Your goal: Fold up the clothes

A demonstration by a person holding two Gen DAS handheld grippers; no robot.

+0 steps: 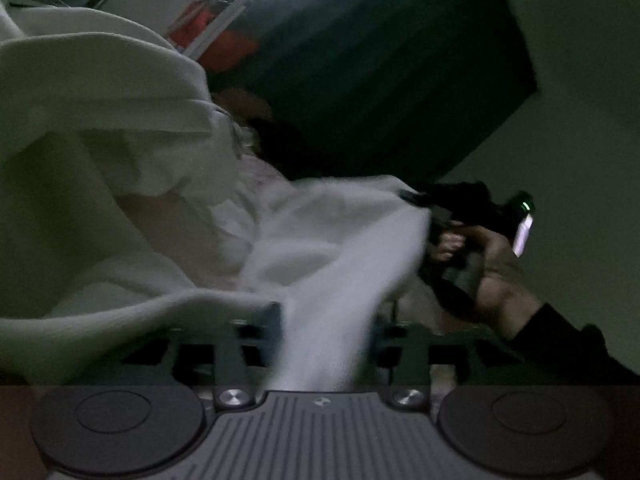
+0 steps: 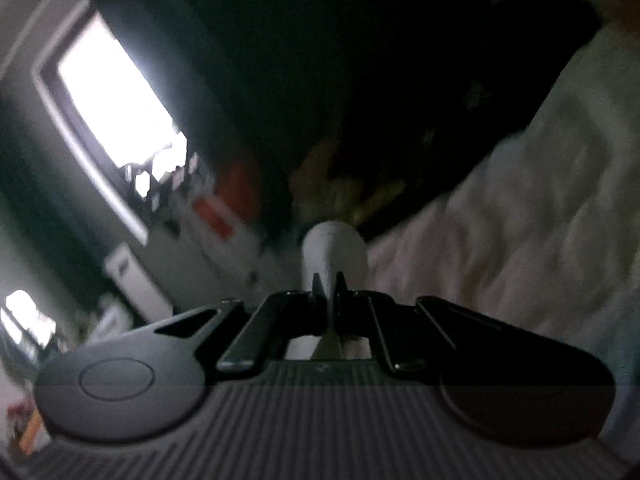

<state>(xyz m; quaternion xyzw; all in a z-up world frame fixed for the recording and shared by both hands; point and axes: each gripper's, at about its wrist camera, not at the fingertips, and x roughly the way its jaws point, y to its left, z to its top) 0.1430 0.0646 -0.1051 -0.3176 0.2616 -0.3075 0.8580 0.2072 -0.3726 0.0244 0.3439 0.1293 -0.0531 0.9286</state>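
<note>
The left gripper point(image 1: 326, 320), at the lower centre of the left wrist view, is standing released: its 2 dark fingers point(image 1: 266, 320) are spread apart, and a strip of the white fabric garment point(image 1: 332, 264) is passing loosely between them without being pressed. The garment is lying in soft folds across the left and centre of that frame. At the right of the same frame, a person's hand point(image 1: 476, 264) in a dark sleeve point(image 1: 560, 344) is holding the right gripper point(image 1: 416, 200), which is biting the garment's raised edge.

In the right wrist view, the right gripper point(image 2: 329, 280) is clenched at the centre, its 2 fingers pinching a rounded tuft of the white garment point(image 2: 334, 248). A pale quilted bed cover point(image 2: 520, 220) is filling the right side. A bright window point(image 2: 116, 100) is showing at the upper left. Both views are dim and blurred.
</note>
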